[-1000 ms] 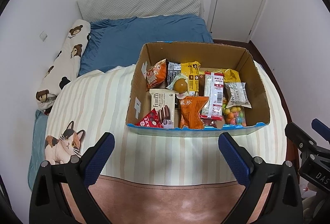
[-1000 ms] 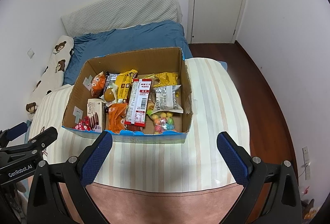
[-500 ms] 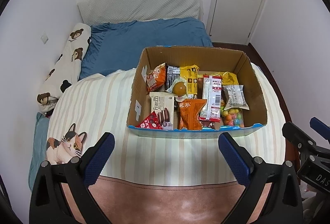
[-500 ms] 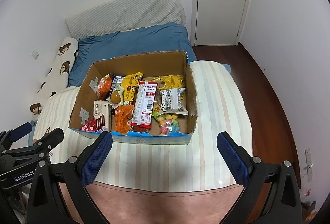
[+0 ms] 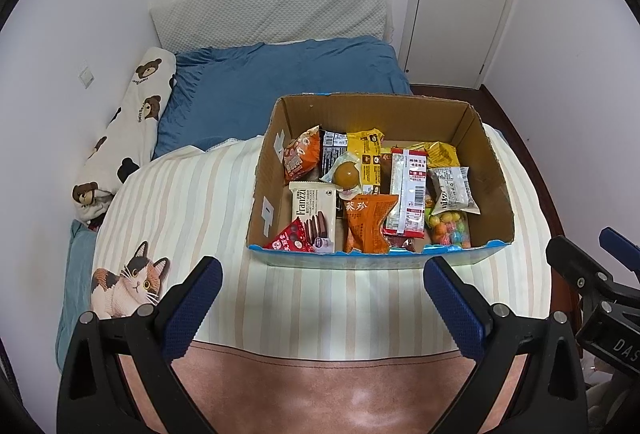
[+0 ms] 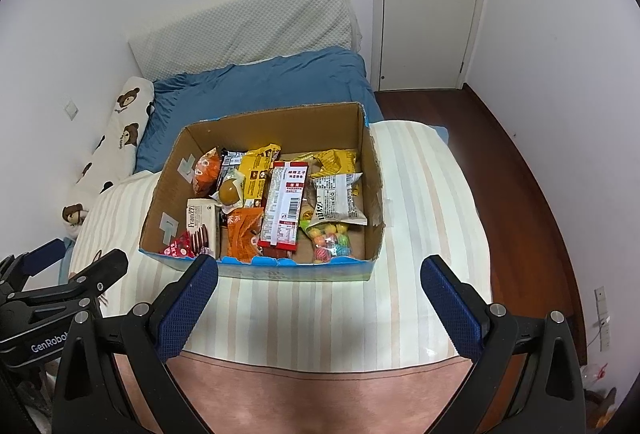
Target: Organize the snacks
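Both claws hang spread and empty over the bed: the left claw and right claw each face the box just ahead. All the snacks lie inside it, packed loosely. That fits either sorting about to start or packing finished. Any pick calls for reaching forward and down past the near wall.

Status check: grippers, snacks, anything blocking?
Left gripper open, empty. Right gripper open, empty. Snacks all inside cardboard box on striped blanket. Nothing between grippers and box.
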`<state>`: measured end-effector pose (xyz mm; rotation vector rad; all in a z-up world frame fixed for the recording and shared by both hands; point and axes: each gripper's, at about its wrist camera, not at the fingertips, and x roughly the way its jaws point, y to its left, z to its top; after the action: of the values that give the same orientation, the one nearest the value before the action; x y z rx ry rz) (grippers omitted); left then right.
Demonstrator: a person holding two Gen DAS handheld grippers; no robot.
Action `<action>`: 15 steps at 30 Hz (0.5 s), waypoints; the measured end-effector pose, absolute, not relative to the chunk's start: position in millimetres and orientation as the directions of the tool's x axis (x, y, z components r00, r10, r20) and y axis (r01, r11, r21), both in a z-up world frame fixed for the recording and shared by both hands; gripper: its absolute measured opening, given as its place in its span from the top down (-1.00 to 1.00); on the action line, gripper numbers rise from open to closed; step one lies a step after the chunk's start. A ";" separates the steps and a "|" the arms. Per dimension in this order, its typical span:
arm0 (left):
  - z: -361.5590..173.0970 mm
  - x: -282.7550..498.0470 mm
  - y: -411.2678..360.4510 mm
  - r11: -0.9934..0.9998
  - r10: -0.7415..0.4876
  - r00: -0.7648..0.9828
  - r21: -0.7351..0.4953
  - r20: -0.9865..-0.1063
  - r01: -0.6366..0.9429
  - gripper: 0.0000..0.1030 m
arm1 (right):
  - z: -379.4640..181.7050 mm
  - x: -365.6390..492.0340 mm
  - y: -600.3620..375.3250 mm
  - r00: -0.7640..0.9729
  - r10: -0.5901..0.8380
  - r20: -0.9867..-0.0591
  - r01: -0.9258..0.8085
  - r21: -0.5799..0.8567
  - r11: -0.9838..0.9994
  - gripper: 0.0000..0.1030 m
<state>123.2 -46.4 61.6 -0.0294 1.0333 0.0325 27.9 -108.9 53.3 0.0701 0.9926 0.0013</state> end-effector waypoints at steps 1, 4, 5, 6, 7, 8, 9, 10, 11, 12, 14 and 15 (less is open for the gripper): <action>61.3 123.2 -46.2 0.999 0.011 0.510 -0.012 -0.860 -0.041 -1.00 | 53.8 27.9 -109.3 0.547 0.035 -0.836 0.031 0.063 0.998 -1.00; 63.3 122.6 -45.7 0.999 0.011 0.513 -0.012 -0.858 -0.042 -1.00 | 54.7 27.7 -109.3 0.550 0.036 -0.835 0.031 0.064 0.997 -1.00; 63.7 122.3 -45.4 0.999 0.009 0.514 -0.014 -0.858 -0.041 -1.00 | 55.1 27.6 -109.4 0.550 0.038 -0.834 0.031 0.066 0.997 -1.00; 63.8 122.4 -45.7 0.999 0.009 0.513 -0.014 -0.858 -0.041 -1.00 | 55.6 27.5 -109.5 0.551 0.038 -0.834 0.032 0.066 0.997 -1.00; 64.6 122.3 -45.8 0.999 0.010 0.515 -0.012 -0.857 -0.040 -1.00 | 56.0 27.5 -109.4 0.552 0.037 -0.833 0.032 0.066 0.997 -1.00; 65.4 121.9 -45.8 0.999 0.010 0.516 -0.013 -0.857 -0.040 -1.00 | 55.7 27.4 -109.3 0.552 0.038 -0.833 0.031 0.066 0.997 -1.00; 65.4 121.8 -45.9 0.999 0.009 0.515 -0.014 -0.857 -0.040 -1.00 | 55.7 27.2 -109.3 0.552 0.038 -0.833 0.032 0.067 0.997 -1.00; 65.3 121.8 -46.0 0.999 0.009 0.515 -0.013 -0.857 -0.039 -1.00 | 56.0 26.9 -109.2 0.553 0.037 -0.832 0.033 0.067 0.997 -1.00; 65.4 121.7 -46.0 0.999 0.011 0.515 -0.011 -0.857 -0.040 -1.00 | 56.2 26.8 -109.1 0.553 0.038 -0.832 0.032 0.067 0.997 -1.00; 66.3 121.7 -45.9 0.999 0.010 0.516 -0.012 -0.857 -0.039 -1.00 | 56.3 26.4 -109.1 0.553 0.039 -0.832 0.033 0.068 0.997 -1.00; 66.3 121.8 -46.0 0.999 0.011 0.516 -0.011 -0.857 -0.040 -1.00 | 56.6 26.1 -108.8 0.554 0.037 -0.832 0.033 0.067 0.997 -1.00; 66.2 121.7 -45.8 0.999 0.009 0.517 -0.012 -0.856 -0.038 -1.00 | 56.4 26.1 -109.1 0.553 0.040 -0.832 0.033 0.070 0.997 -1.00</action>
<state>121.7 -45.8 66.2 -0.0302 1.0277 0.0283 26.1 -109.1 56.4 0.0802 0.9850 0.0044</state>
